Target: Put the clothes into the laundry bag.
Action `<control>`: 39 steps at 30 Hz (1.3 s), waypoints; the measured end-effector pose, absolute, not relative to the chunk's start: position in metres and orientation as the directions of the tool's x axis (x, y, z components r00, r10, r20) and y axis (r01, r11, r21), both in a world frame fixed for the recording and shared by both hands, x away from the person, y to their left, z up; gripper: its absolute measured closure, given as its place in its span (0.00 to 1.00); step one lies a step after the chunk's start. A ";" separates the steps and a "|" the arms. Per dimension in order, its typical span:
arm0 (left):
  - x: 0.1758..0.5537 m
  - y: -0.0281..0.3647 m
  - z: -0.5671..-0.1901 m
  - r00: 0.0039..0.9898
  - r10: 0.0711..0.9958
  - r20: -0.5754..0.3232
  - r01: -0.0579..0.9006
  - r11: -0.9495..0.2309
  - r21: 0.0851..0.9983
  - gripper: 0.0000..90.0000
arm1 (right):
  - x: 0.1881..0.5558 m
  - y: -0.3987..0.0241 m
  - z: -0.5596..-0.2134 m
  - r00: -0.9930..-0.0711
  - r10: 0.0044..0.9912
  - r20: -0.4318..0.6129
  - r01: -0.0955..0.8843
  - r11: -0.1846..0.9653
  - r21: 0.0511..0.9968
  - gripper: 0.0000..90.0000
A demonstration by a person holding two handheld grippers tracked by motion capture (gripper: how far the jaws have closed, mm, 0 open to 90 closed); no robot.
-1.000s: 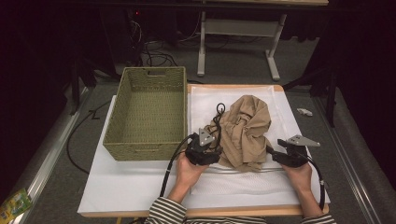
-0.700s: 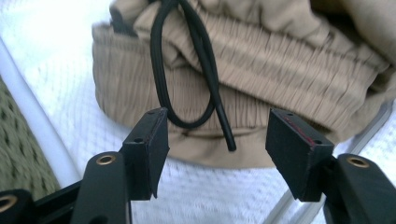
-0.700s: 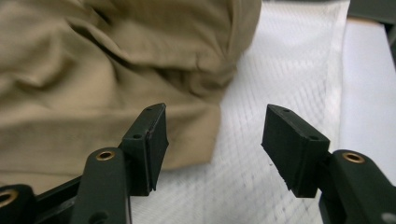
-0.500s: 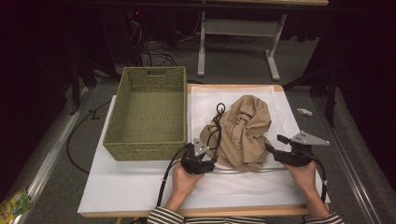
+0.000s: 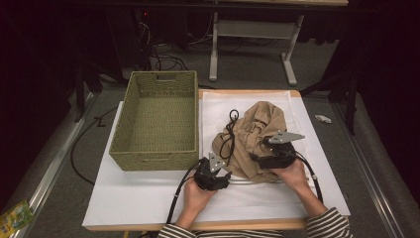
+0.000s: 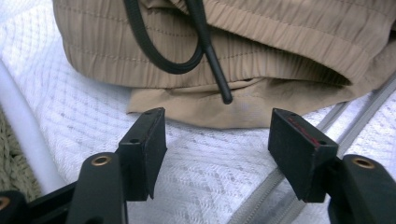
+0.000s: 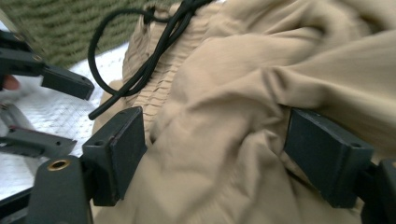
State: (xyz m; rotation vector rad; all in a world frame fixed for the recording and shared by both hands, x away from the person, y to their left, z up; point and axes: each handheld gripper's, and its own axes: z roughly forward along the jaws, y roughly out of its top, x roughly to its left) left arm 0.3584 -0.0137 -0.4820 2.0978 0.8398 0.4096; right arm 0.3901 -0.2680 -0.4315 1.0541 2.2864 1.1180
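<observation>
Now | left hand-held gripper [image 6: 217, 135] gaping at shorts [image 5: 257, 134] hem | right hand-held gripper [image 7: 215, 154] just widened, straddling cloth.

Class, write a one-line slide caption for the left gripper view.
Open left gripper poised before the hem of crumpled tan fabric shorts.

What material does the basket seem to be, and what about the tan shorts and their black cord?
Basket: woven fibre, maybe seagrass or paper rope, matte olive green; the plaited rows show. Shorts: thin woven cloth, probably cotton or a blend, matte; it creases softly, with a gathered waistband. Cord: round smooth braid, likely synthetic, with a stiff tip.
</observation>
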 end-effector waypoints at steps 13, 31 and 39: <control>0.358 -0.019 -0.484 0.735 0.677 0.037 0.412 -0.489 0.769 0.42 | 0.414 -0.238 -0.464 -0.674 0.738 -0.041 0.516 0.510 0.688 0.20; 0.358 -0.020 -0.483 0.744 0.668 0.035 0.412 -0.499 0.763 0.39 | 0.407 -0.252 -0.454 -0.691 0.708 -0.146 0.439 0.572 0.693 0.85; 0.355 -0.026 -0.483 0.771 0.636 0.034 0.392 -0.516 0.762 0.36 | 0.409 -0.276 -0.448 -0.630 0.764 -0.140 0.476 0.522 0.708 0.85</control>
